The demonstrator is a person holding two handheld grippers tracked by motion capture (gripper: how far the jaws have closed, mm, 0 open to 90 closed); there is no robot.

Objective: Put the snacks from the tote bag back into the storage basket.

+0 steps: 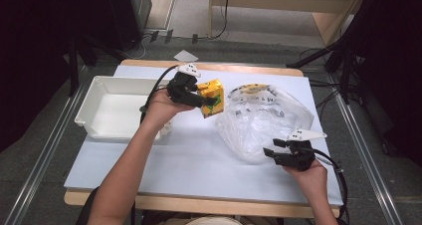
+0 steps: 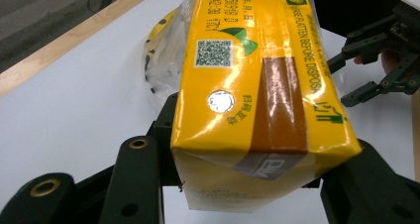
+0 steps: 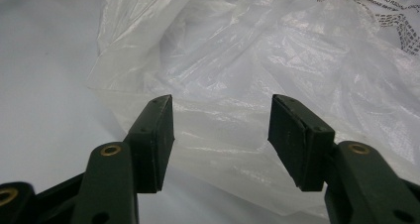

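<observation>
A yellow drink carton [image 1: 212,98] hangs above the table, held by my left gripper [image 1: 199,98], whose jaws are shut on its sides. In the left gripper view the carton [image 2: 257,95] shows a QR code and a brown stripe. A clear plastic bag [image 1: 263,120] with black print lies crumpled on the table to the right of the carton. My right gripper [image 1: 273,150] stands open at the bag's near right edge. In the right gripper view its jaws sit apart just in front of the bag [image 3: 247,75], gripper [image 3: 222,135] holding nothing.
A white plastic tray [image 1: 94,98] rests on the left part of the pale table [image 1: 199,165]. The right gripper [image 2: 381,60] shows far off in the left gripper view. Dark stands and cables surround the table.
</observation>
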